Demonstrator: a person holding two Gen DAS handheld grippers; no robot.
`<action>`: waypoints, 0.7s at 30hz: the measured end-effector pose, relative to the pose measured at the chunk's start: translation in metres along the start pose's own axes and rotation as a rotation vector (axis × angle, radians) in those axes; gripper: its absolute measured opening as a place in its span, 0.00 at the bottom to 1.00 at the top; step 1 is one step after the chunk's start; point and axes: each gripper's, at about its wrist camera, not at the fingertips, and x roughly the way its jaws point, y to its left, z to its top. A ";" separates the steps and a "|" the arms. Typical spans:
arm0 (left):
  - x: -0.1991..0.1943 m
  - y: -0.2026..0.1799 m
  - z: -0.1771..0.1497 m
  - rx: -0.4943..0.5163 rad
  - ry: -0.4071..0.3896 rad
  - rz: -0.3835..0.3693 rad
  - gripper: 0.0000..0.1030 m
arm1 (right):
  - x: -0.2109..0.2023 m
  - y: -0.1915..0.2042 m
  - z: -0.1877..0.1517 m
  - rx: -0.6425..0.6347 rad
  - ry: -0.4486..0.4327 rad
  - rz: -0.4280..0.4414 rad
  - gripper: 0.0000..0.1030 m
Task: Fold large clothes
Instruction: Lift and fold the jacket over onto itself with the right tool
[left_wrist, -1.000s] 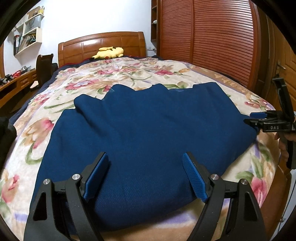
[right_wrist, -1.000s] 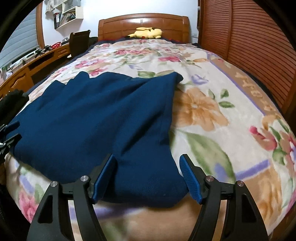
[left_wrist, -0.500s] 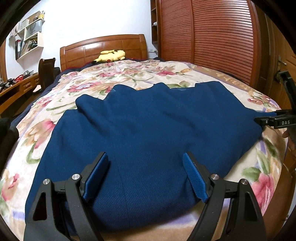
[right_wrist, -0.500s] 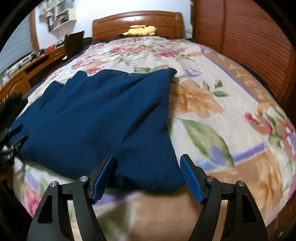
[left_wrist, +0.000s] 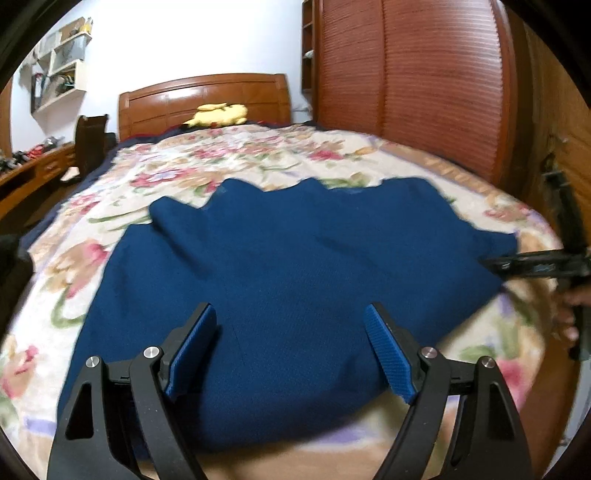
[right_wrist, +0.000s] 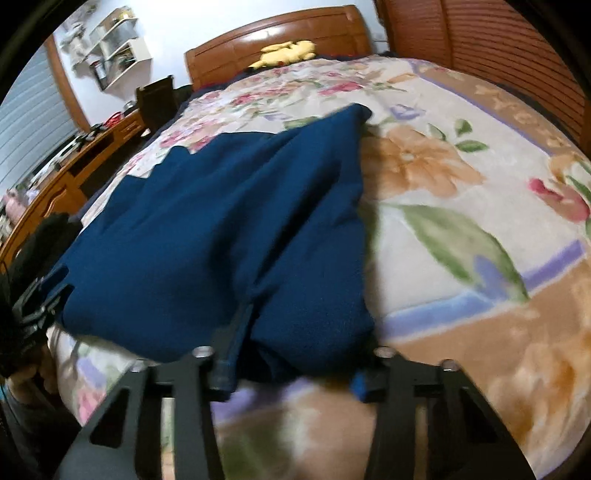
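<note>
Right wrist view: my right gripper (right_wrist: 291, 373) has just been closing on the garment's (right_wrist: 221, 221) near corner at the bed's (right_wrist: 461, 229) foot edge; left gripper (left_wrist: 291, 350) gapes over the near hem.

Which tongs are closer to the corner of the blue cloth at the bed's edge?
The right tongs: they have just been closing on that corner of the blue cloth. The left tongs hang open over the cloth's near edge, further along.
</note>
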 end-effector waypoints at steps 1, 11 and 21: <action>-0.001 -0.004 0.001 0.007 -0.001 -0.019 0.81 | -0.003 0.002 0.000 -0.013 -0.005 -0.006 0.32; 0.021 -0.017 -0.002 0.017 0.083 -0.005 0.82 | -0.037 0.018 0.021 -0.068 -0.124 -0.012 0.22; -0.010 0.000 0.005 0.000 0.061 0.034 0.82 | -0.051 0.058 0.050 -0.147 -0.201 0.013 0.20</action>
